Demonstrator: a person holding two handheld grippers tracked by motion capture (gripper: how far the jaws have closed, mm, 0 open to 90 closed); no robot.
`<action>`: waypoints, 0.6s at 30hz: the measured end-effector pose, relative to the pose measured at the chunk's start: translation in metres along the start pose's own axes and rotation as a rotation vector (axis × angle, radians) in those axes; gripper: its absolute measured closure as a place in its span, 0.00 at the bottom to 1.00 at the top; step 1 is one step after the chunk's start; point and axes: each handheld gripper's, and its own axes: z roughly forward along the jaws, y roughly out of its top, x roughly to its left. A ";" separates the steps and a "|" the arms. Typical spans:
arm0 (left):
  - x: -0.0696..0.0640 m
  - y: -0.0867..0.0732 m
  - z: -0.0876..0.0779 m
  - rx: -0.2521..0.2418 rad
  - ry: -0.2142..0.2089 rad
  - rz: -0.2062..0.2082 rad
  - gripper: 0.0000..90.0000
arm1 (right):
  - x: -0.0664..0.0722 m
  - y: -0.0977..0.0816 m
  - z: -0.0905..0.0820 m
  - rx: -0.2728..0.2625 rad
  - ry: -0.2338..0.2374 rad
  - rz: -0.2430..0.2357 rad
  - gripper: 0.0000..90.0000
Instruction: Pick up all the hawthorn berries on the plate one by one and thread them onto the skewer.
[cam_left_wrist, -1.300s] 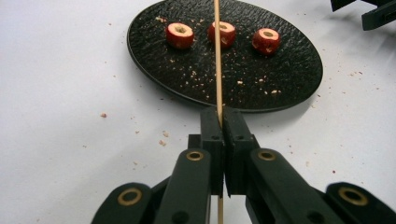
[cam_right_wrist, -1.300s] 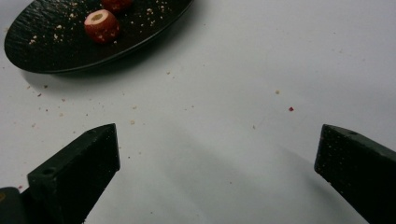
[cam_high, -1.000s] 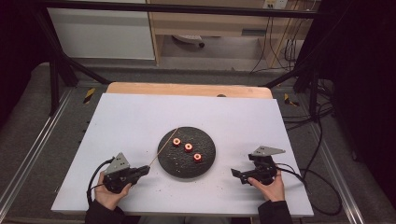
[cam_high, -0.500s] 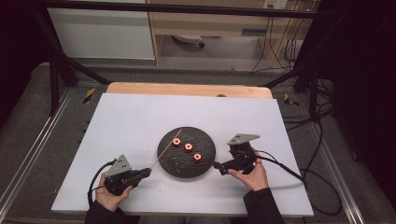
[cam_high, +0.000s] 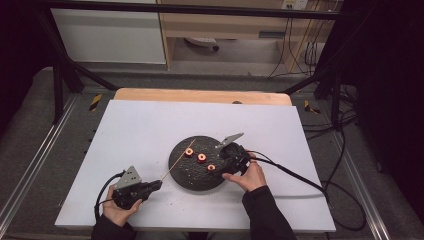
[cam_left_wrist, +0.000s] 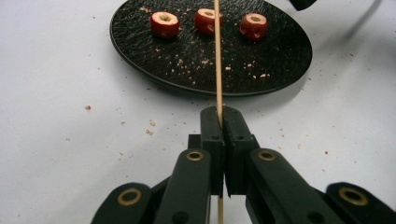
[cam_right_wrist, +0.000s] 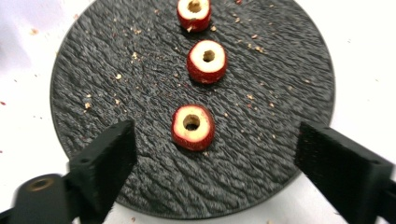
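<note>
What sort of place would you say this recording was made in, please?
Probably a lab or workshop test bench rather than a kitchen: a white table inside a black metal frame, loose cables on grey carpet, and plain cabinets behind.

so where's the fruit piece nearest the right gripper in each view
High view: the nearest fruit piece is rightmost of three on the black plate, just left of the right gripper, whose jaws have just been closing with nothing between them.
Left gripper view: rightmost piece, right of the skewer.
Right gripper view: lowest piece, between the open jaws, untouched.
Shared landmark: the black plate.
</note>
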 end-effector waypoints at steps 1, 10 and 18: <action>0.000 0.000 0.000 0.000 0.000 0.000 0.97 | 0.000 0.002 0.002 0.013 0.000 -0.012 0.20; 0.000 0.000 0.000 0.005 0.005 0.005 0.97 | 0.001 0.018 0.020 0.141 0.034 -0.025 0.38; 0.000 0.000 0.001 0.006 0.012 0.010 0.97 | 0.000 0.020 0.030 0.183 0.078 0.026 0.54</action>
